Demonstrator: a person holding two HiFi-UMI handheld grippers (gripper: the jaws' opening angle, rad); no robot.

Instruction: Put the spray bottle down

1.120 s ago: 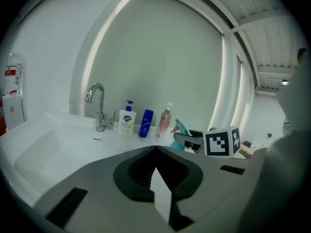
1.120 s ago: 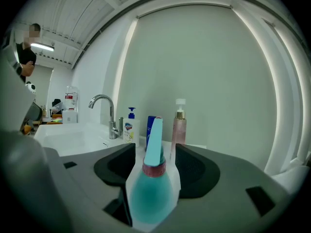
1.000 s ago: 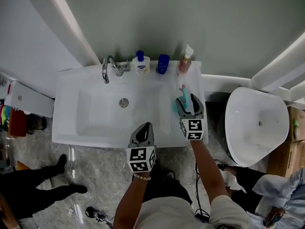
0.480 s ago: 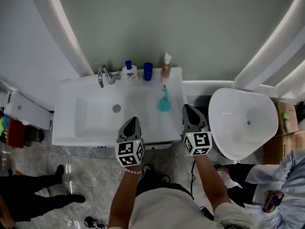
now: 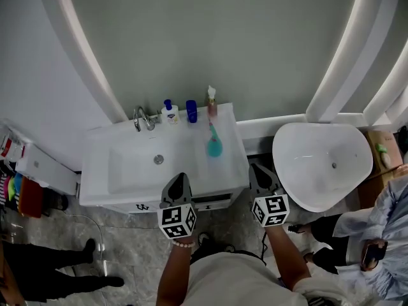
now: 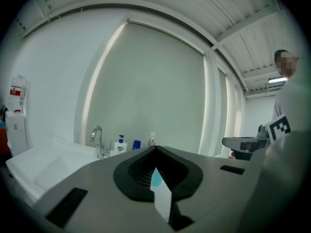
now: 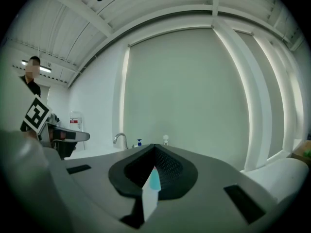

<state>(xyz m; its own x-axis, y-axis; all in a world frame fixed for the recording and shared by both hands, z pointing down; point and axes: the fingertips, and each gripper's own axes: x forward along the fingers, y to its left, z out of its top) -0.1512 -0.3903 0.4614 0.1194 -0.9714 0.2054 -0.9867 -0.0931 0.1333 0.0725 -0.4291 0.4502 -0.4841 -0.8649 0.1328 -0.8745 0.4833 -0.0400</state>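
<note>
The teal spray bottle (image 5: 213, 145) rests on the right side of the white sink top (image 5: 121, 183), free of both grippers. My right gripper (image 5: 257, 169) is held off the sink's front right corner, shut and empty. My left gripper (image 5: 179, 179) hangs over the sink's front edge, also shut with nothing in it. In the left gripper view the jaws (image 6: 155, 152) meet, and a sliver of the teal bottle (image 6: 156, 178) shows through the slit. The right gripper view shows the same: jaws (image 7: 154, 148) together, teal bottle (image 7: 154, 180) far beyond them.
At the back of the sink stand a chrome faucet (image 5: 141, 116), a white soap bottle (image 5: 169, 112), a blue cup (image 5: 191, 110) and a pink pump bottle (image 5: 211, 104). A white toilet (image 5: 322, 164) stands to the right. People stand at the lower left and right edges.
My right gripper, open around the spray bottle a second ago, has left it on the sink, pulled back and shut. Both grippers have risen and drawn away from the sink.
</note>
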